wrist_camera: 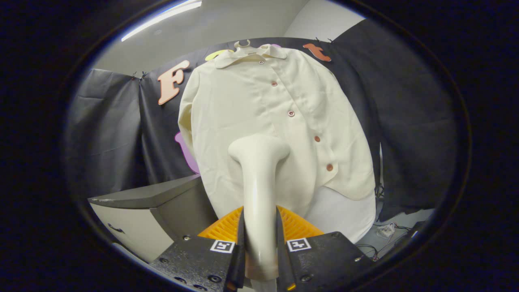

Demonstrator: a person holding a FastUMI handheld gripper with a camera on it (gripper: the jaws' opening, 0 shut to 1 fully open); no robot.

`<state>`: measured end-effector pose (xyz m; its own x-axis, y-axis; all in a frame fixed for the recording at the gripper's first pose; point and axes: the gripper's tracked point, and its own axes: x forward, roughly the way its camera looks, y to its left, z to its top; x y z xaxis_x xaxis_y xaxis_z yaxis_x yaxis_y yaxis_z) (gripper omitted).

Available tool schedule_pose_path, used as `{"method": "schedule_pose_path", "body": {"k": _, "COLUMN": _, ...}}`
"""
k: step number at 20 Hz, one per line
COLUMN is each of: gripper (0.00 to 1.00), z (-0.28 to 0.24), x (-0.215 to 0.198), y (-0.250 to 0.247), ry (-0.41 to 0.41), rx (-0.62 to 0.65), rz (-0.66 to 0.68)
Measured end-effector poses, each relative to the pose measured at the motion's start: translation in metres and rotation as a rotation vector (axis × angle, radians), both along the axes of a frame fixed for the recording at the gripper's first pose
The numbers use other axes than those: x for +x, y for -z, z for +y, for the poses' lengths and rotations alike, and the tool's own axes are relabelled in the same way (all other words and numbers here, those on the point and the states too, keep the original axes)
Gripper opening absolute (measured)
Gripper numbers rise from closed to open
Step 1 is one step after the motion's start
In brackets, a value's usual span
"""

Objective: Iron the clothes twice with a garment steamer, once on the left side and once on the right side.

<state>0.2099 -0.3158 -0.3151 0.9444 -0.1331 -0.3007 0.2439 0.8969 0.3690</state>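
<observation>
Cream-coloured button-up shirt (267, 125) is my landmark for this one, so everything below is placed against it. It hangs on a pale hanger (242, 44) in front of the black cloth booth wall (409, 121), collar at the top, a row of small reddish-brown buttons (291, 113) running down its front, bottom hem sitting a bit crooked.

My gripper (260, 243) has both fingers clamped on the glossy cream plastic handle of the garment steamer (259, 170), one finger pressing each side of it. The handle runs up from between the fingers, and the steamer's wide head sits right in front of the lower part of the shirt, on the panel to the left of the button row. Can't really tell from this angle whether the head is actually touching the fabric or just hovering close to it.

Below the shirt's hem there's a white sheet-like surface (344, 215). Down and to the left of the shirt is a grey-topped cabinet (134, 202) with a pale front and a dark handle on it. Down and to the right of the shirt, some cables and a small white plug thing (385, 231) lie on the floor.
</observation>
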Motion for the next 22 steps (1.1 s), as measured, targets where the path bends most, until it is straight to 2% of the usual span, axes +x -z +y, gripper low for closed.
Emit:
{"method": "schedule_pose_path", "body": {"k": 13, "gripper": 0.32, "z": 0.006, "x": -0.046, "y": 0.09, "ry": -0.007, "rx": 0.124, "rz": 0.082}}
{"method": "schedule_pose_path", "body": {"k": 22, "gripper": 0.31, "z": 0.001, "x": -0.066, "y": 0.087, "ry": -0.009, "rx": 0.165, "rz": 0.071}}
